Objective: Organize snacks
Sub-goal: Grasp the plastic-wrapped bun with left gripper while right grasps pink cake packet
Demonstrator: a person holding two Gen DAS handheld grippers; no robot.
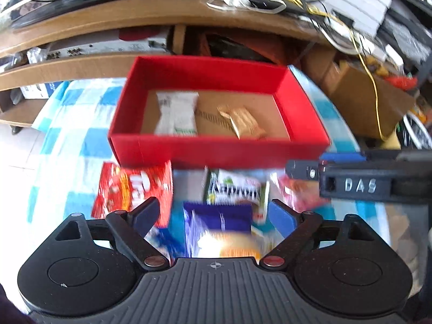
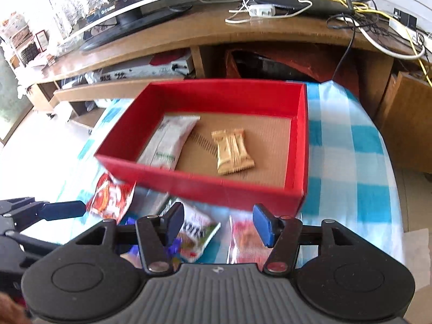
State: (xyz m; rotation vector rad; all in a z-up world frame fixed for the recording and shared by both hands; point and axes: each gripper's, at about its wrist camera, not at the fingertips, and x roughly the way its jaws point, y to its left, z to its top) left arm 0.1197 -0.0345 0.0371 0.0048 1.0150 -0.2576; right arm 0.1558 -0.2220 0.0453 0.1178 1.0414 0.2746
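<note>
A red box (image 1: 216, 152) (image 2: 189, 186) stands on the checked tablecloth and holds a white snack packet (image 1: 178, 113) (image 2: 168, 141) and a tan wafer packet (image 1: 243, 122) (image 2: 232, 151). In front of it lie a red snack bag (image 1: 132, 189) (image 2: 112, 198), a white-and-green packet (image 1: 235, 189) (image 2: 197, 239), a pink packet (image 2: 244, 236) and a blue-and-purple packet (image 1: 218, 224). My left gripper (image 1: 213, 214) is open and empty, above the blue-and-purple packet. My right gripper (image 2: 218, 224) is open and empty over the loose packets.
A wooden TV stand (image 2: 167, 40) with a monitor (image 2: 121, 10), cables and a power strip runs behind the table. Cardboard boxes (image 1: 361, 94) stand at the right. The tablecloth's right edge (image 2: 378, 162) drops off to the floor.
</note>
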